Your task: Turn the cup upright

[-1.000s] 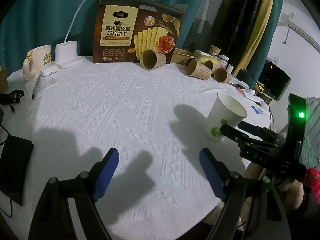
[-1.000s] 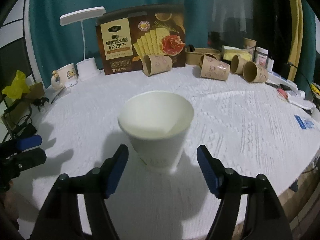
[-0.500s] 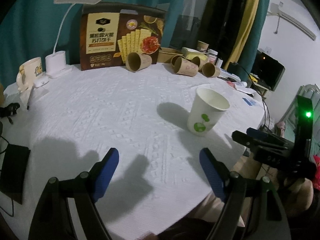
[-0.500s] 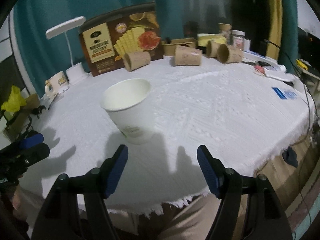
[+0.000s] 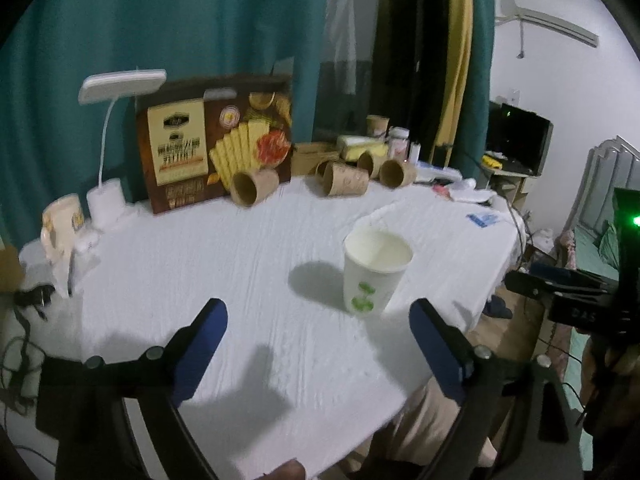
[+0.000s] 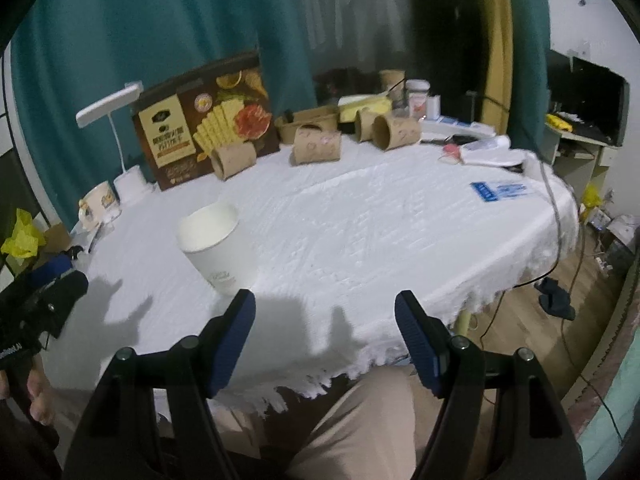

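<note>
White paper cup (image 5: 374, 276) standing upright, mouth up, on the white textured cloth of the surface (image 5: 224, 264), near the front edge; green leaf marks on its side wall in the left wrist view. Free of both claws, nothing touching it. Left claw (image 5: 318, 350) set wide, jaws having just been opening, blue pads apart with only bare cloth between them; cup just beyond and slightly right of the gap. Right claw (image 6: 325, 338) also apart and empty, jaws having just been opening a little, hanging over the fringed edge of the surface with the cup (image 6: 218, 248) ahead and to the left of its left finger, not between the fingers. In the left wrist view, right claw body at the far right edge with a green light lit; in the right wrist view, left claw at the far left edge. At the back of the surface: cracker box (image 5: 212, 140) standing upright, white desk lamp (image 5: 110, 152) to its left, mug (image 5: 62, 220) further left. Brown paper cups (image 5: 254, 186) lying on their sides in front of and to the right of the box. Blue packet (image 6: 502, 191) lying flat near the right edge. Teal curtain (image 5: 160, 28) behind. Person's beige trouser leg (image 6: 360, 432) visible below the surface edge.
</note>
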### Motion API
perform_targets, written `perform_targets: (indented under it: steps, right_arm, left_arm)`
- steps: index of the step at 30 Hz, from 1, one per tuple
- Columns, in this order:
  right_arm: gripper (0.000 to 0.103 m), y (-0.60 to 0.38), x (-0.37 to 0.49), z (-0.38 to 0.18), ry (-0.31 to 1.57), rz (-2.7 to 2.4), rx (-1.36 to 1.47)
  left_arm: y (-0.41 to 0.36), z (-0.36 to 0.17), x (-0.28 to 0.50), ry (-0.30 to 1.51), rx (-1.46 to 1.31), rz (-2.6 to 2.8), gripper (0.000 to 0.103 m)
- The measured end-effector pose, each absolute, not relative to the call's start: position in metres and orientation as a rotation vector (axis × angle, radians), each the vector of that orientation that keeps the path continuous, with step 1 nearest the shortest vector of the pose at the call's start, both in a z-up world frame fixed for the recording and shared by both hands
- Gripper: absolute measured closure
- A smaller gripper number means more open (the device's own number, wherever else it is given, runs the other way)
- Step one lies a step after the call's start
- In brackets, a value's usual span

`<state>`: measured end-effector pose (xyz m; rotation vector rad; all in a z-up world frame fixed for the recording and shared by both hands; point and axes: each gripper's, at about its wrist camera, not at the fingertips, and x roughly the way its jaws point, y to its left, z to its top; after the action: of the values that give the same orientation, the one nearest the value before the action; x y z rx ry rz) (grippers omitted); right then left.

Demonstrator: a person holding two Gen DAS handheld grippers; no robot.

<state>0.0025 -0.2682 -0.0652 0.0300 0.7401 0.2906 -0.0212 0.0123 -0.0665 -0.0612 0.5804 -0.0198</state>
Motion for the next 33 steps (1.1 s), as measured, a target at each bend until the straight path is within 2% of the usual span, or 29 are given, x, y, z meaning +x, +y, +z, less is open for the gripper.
perform_targets:
  steps: [13,19,23,33]
  right_arm:
    - [0.029,-0.281,-0.032,0.012,0.549,0.274,-0.004]
    - [0.022,-0.278,-0.054,0.049,0.45,0.265,0.005]
    - [0.015,-0.272,-0.06,0.061,0.42,0.265,0.005]
    - [0.012,-0.247,-0.056,0.059,0.426,0.274,-0.004]
  left_arm:
    - [0.001,0.008,-0.049,0.305,-0.016,0.005,0.008]
    - [0.009,0.031,-0.061,0.232,-0.011,0.008,0.007]
    - [0.015,0.037,-0.065,0.219,-0.006,0.01,0.0]
    - [0.034,0.026,-0.064,0.257,-0.002,0.004,0.0]
